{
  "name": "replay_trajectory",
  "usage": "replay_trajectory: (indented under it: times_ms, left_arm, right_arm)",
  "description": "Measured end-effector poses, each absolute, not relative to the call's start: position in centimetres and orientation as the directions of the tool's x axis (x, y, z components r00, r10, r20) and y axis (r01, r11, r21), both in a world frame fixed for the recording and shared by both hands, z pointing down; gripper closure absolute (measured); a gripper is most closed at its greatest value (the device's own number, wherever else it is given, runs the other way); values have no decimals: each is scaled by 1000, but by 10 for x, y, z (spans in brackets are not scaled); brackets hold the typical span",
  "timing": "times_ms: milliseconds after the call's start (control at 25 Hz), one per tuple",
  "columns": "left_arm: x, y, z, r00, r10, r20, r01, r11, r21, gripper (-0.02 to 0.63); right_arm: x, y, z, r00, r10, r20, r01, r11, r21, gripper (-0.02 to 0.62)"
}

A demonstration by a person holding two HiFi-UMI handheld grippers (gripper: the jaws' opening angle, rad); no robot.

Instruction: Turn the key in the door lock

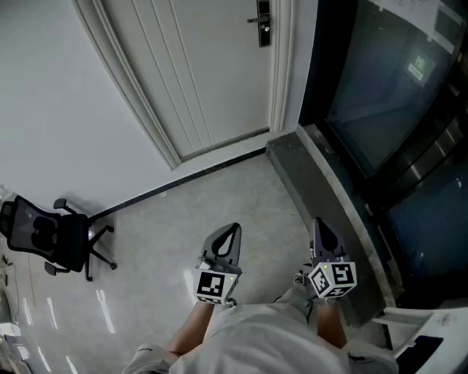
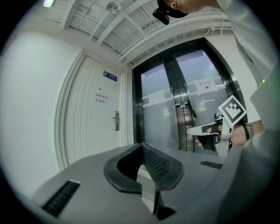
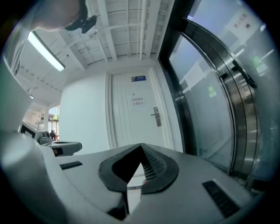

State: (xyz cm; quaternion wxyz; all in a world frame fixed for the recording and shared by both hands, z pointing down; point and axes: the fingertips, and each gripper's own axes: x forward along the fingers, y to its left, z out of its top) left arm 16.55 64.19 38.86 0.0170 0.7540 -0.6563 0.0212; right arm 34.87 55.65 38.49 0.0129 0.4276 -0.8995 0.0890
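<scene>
We hold left gripper (image 1: 232,228) and right gripper (image 1: 319,223) side by side, both with jaws together and empty, white door (image 1: 197,73) and lock (image 1: 263,23) well ahead

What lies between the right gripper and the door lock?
Only bare floor up to the door; the head view shows nothing standing between the right gripper and the lock. A grey ledge runs alongside, at the right.

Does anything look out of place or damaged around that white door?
Nothing stands out. The white door is closed, its handle plate sits straight, the office chair stands upright, and the floor shows no spill.
</scene>
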Motion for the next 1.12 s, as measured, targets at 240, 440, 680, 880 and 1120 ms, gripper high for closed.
replay_trajectory:
  times_ms: [240, 440, 680, 880, 1120]
  left_arm:
    - [84, 742, 382, 191, -979, 77, -982, -189, 30, 597]
    - [79, 766, 385, 247, -966, 71, -968, -244, 52, 597]
    - [85, 781, 383, 279, -958, 62, -959, -275, 68, 597]
    - [91, 807, 380, 261, -963, 65, -965, -257, 59, 597]
    - [118, 821, 368, 212, -977, 39, -977, -210, 31, 597]
  right_arm:
    - [259, 670, 374, -633, -769, 91, -767, 607, -207, 594]
    - [252, 718, 375, -604, -787, 125, -793, 577, -196, 594]
    - [250, 750, 376, -593, -788, 163, -805, 583, -108, 594]
    - [256, 771, 371, -560, -819, 127, -828, 560, -43, 594]
    - [296, 800, 374, -545, -830, 123, -839, 539, -80, 594]
